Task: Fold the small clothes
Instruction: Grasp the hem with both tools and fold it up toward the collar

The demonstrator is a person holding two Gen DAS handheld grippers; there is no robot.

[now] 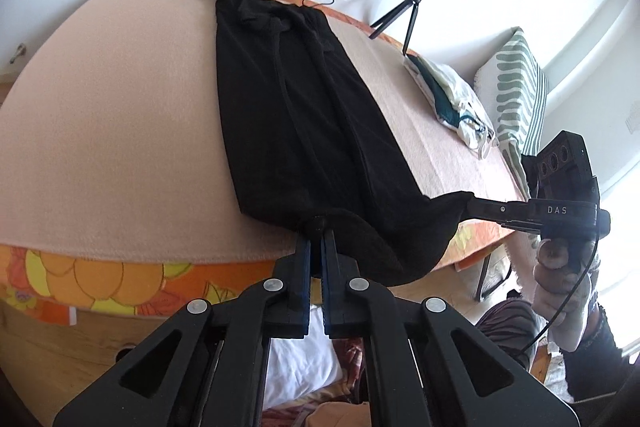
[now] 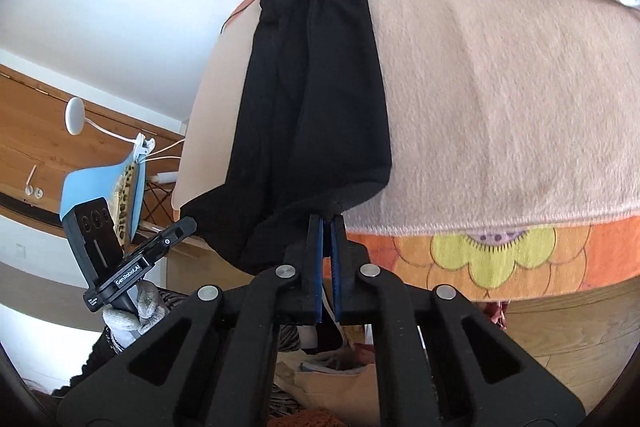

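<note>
I see black drawstring pants [image 1: 304, 115] lying lengthwise on the pink blanket [image 1: 112, 131]. Their near hem is lifted off the edge.

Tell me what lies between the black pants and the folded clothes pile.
Only bare pink blanket lies between the black pants and the folded clothes pile; the left wrist view shows it best.

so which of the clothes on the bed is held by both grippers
The black pants: the left gripper and right gripper each pinch its near hem. The white and teal pile by the striped pillow lies untouched.
</note>
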